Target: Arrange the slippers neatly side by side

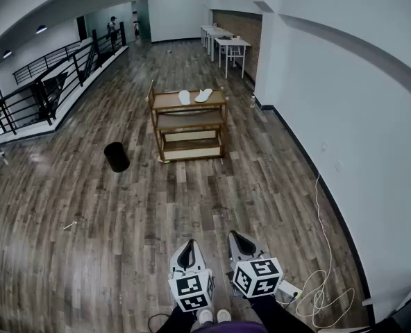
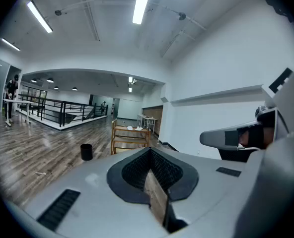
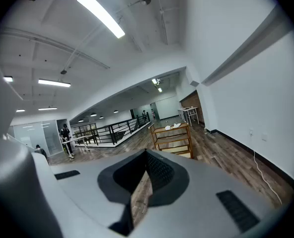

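Observation:
Two white slippers lie on the top shelf of a wooden cart (image 1: pixel 165 101), far ahead across the room: one slipper (image 1: pixel 184 97) on the left and the other slipper (image 1: pixel 204 95) angled beside it, a little apart. They show as small white shapes (image 2: pixel 135 128) in the left gripper view and as white slippers (image 3: pixel 176 126) in the right gripper view. My left gripper (image 1: pixel 189 244) and right gripper (image 1: pixel 235 235) are held side by side low in the head view, well short of the cart. Both are shut with nothing between their jaws.
A black bin (image 1: pixel 116 157) stands on the wood floor left of the cart. A white wall runs along the right, with a coiled white cable (image 1: pixel 319 291) at its foot. White tables (image 1: pixel 228 44) stand at the back, and a black railing (image 1: pixel 46 92) runs along the left.

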Tool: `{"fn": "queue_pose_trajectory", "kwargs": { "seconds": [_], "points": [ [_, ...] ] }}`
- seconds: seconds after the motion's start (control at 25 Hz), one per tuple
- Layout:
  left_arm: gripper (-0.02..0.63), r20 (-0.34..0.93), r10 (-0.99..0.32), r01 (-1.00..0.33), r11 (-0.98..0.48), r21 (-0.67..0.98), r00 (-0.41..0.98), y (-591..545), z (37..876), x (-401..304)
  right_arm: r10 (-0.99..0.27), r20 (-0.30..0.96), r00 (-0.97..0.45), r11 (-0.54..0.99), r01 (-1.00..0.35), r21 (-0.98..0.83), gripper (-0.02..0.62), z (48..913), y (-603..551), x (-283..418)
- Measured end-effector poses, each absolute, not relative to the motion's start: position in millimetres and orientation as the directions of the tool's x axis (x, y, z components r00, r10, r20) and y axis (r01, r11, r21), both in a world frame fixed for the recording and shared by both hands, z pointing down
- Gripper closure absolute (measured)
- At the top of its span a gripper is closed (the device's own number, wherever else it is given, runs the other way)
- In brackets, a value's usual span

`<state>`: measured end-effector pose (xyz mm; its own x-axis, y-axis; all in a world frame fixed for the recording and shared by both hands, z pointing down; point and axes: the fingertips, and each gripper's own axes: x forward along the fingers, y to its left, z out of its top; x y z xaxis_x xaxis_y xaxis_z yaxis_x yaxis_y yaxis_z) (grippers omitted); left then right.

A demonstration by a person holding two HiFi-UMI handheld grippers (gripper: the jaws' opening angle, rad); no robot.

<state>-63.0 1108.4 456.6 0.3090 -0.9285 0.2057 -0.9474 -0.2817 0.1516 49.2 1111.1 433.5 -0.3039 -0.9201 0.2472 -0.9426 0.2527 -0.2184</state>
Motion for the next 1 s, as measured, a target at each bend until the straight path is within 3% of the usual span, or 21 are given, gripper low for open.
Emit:
{"fn": "queue_pose_trajectory", "kwargs": {
  "seconds": [1.0],
  "points": [
    [0.606, 0.203, -0.935, -0.954, -0.268, 0.137, 0.292, 1107.4, 453.7, -71.9, -0.922, 0.222, -0.316, 0.270, -0.938, -0.216, 0.597, 428.8, 1109.8, 40.9]
  ]
}}
